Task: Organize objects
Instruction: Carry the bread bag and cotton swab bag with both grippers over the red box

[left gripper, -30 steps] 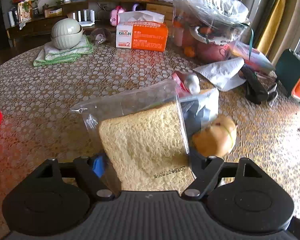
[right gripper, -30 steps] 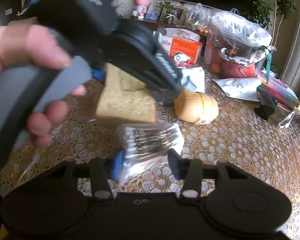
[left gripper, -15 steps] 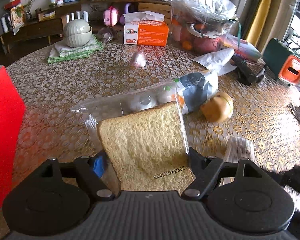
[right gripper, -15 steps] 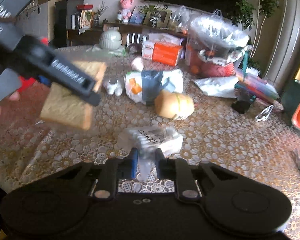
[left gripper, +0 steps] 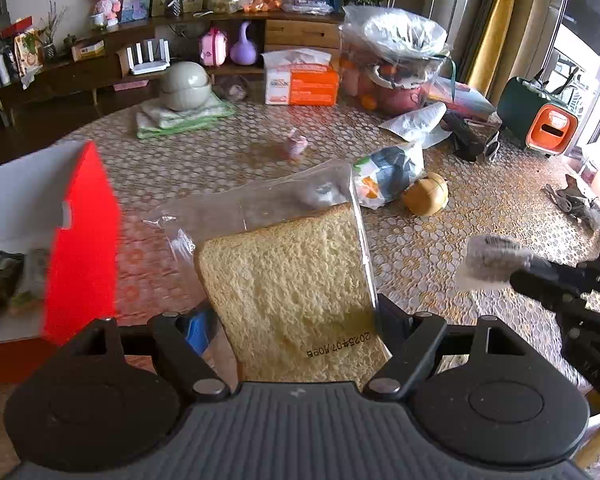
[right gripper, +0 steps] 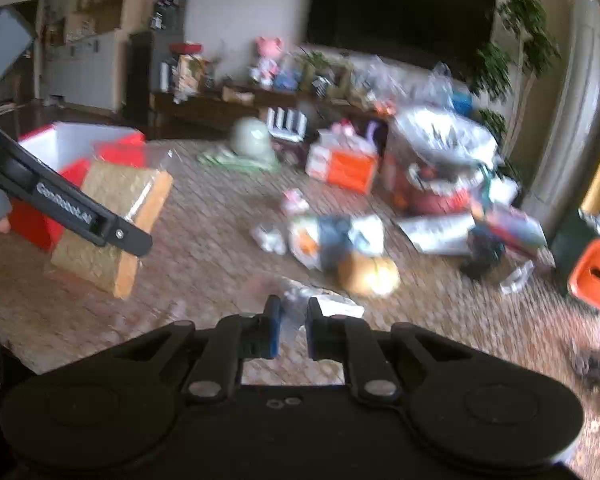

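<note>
My left gripper (left gripper: 296,320) is shut on a bagged slice of bread (left gripper: 292,280), held above the patterned table (left gripper: 204,160). In the right wrist view that bread (right gripper: 108,216) hangs at the left in front of the red box (right gripper: 80,148). The red box (left gripper: 80,236), white inside with a few packets at its bottom, stands left of the bread. My right gripper (right gripper: 290,326) is shut on a small clear packet (right gripper: 320,304), lifted off the table. From the left wrist view the packet (left gripper: 492,256) shows at the right, blurred.
On the table lie a blue-and-white snack bag (left gripper: 392,168), a round yellow bun (left gripper: 426,196), a small pink cup (left gripper: 296,146), an orange tissue box (left gripper: 302,84), stacked green bowls (left gripper: 184,86) on a cloth, and a large plastic-covered basket (left gripper: 400,56).
Both grippers have risen and pulled back from the table. The red box has come into view at the left. The right gripper has lifted the small packet and its jaws have narrowed on it.
</note>
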Motion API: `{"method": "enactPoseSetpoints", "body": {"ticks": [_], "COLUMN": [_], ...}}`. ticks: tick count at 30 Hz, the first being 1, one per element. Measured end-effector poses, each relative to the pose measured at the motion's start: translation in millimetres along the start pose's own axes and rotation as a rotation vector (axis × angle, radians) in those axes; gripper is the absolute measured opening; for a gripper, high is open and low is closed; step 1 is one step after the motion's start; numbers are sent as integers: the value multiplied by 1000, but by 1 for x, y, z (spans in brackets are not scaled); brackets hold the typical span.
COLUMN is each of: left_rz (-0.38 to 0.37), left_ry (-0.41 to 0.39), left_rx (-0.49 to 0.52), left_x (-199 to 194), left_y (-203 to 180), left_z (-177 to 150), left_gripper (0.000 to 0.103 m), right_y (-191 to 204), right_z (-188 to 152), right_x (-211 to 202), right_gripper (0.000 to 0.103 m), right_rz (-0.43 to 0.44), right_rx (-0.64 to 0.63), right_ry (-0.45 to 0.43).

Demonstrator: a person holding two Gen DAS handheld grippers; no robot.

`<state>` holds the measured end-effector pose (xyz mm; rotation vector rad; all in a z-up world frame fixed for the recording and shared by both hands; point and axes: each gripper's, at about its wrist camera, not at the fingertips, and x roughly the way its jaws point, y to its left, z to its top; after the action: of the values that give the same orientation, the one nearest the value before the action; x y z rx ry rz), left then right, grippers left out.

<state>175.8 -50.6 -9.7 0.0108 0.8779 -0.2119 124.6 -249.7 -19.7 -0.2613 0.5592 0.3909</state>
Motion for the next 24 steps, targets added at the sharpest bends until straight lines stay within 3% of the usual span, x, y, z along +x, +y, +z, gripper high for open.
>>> {"method": "enactPoseSetpoints", "body": {"ticks": [10, 24], "left_rz": [35, 209], "left_ry": [-19, -81], "left_rx": [3, -62], "left_x": [-57, -111], "left_y": [51, 164], "left_z": [-9, 1], "left_gripper": [80, 80], "right_y": [61, 153], "right_z": [47, 117], "right_x": [-23, -6], "right_gripper": [12, 12], "right_rz": [91, 222], "right_rx": [-91, -192], "right_ry": [-102, -193]}}
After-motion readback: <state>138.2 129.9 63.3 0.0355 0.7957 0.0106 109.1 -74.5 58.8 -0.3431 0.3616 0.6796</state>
